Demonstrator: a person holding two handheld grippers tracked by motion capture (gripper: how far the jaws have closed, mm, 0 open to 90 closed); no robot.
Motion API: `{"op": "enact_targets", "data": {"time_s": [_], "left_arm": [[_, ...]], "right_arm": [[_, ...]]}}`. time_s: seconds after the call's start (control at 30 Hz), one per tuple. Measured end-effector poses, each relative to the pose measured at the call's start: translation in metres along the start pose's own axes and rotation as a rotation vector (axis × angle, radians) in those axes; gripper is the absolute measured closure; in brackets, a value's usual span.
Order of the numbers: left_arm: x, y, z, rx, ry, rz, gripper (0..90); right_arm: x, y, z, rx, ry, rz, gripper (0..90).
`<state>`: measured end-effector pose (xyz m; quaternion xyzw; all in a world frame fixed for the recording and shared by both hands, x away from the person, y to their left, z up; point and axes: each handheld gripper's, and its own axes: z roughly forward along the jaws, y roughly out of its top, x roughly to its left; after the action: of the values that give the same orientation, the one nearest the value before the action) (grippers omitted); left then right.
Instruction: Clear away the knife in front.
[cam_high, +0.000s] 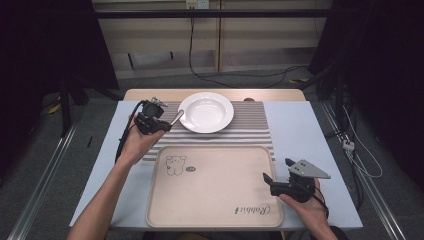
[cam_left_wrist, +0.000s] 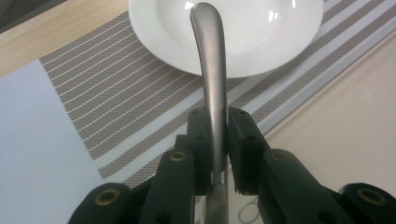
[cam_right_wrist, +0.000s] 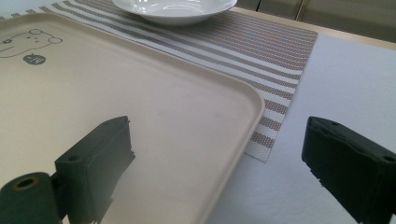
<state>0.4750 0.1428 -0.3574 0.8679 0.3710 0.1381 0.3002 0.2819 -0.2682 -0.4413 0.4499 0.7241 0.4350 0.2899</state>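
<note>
Your left gripper (cam_left_wrist: 215, 140) is closed tight on the metal handle (cam_left_wrist: 212, 70) of a utensil, whose far end reaches over the rim of the white plate (cam_left_wrist: 261, 42). Your right gripper (cam_right_wrist: 219, 158) stands wide open with nothing in it, above the tray (cam_right_wrist: 140, 102) edge.

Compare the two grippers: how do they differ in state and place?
The left gripper is shut on a metal utensil handle, while the right gripper stands wide open and holds nothing. The left gripper is over the striped mat beside the white plate; the right gripper is at the right edge of the beige tray. Both are black, two-jawed and hand-held.
</note>
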Motion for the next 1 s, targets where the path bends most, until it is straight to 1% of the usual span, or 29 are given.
{"op": "enact_targets", "data": {"time_s": [0.17, 0.2, 0.3, 0.43, 0.6, 0.7, 0.77, 0.8, 0.83, 0.87, 0.93, 1.0], "left_arm": [[-0.010, -0.004, 0.002, -0.003, -0.016, -0.006, 79.7], [-0.012, -0.004, 0.002, 0.003, -0.009, -0.004, 79.7], [-0.019, -0.004, 0.003, -0.001, -0.023, 0.011, 79.7], [-0.027, -0.005, 0.004, -0.008, -0.058, 0.036, 79.7], [-0.040, -0.006, 0.003, -0.004, -0.064, 0.048, 79.7], [-0.048, -0.007, 0.000, -0.005, -0.068, 0.068, 79.8], [-0.053, -0.006, -0.003, 0.004, -0.071, 0.086, 79.7], [-0.055, -0.006, -0.004, -0.006, -0.071, 0.081, 79.7], [-0.056, -0.006, -0.005, -0.001, -0.073, 0.089, 79.7], [-0.058, -0.006, -0.006, -0.006, -0.074, 0.085, 79.7], [-0.061, -0.006, -0.007, 0.002, -0.075, 0.088, 79.7], [-0.063, -0.008, -0.006, 0.014, -0.081, 0.074, 79.7]], "right_arm": [[0.000, 0.000, 0.000, 0.001, -0.001, -0.004, 8.9], [0.000, 0.000, 0.000, 0.000, -0.001, -0.004, 8.9], [0.000, 0.000, 0.000, 0.000, -0.001, -0.004, 8.9], [0.000, 0.000, 0.000, 0.000, -0.001, -0.003, 8.9], [0.000, 0.000, 0.000, 0.000, -0.001, -0.004, 8.9], [0.000, 0.000, 0.000, 0.000, -0.002, -0.005, 8.9], [0.000, 0.000, 0.000, 0.001, -0.005, -0.007, 8.9], [0.000, 0.000, 0.000, 0.002, -0.005, -0.007, 8.8], [0.000, 0.000, 0.000, 0.001, -0.005, -0.007, 8.9], [0.000, 0.000, 0.000, 0.000, -0.005, -0.007, 8.9], [0.001, 0.000, 0.000, 0.001, -0.003, -0.006, 8.9], [0.000, 0.000, 0.000, -0.001, -0.002, -0.007, 8.9]]}}
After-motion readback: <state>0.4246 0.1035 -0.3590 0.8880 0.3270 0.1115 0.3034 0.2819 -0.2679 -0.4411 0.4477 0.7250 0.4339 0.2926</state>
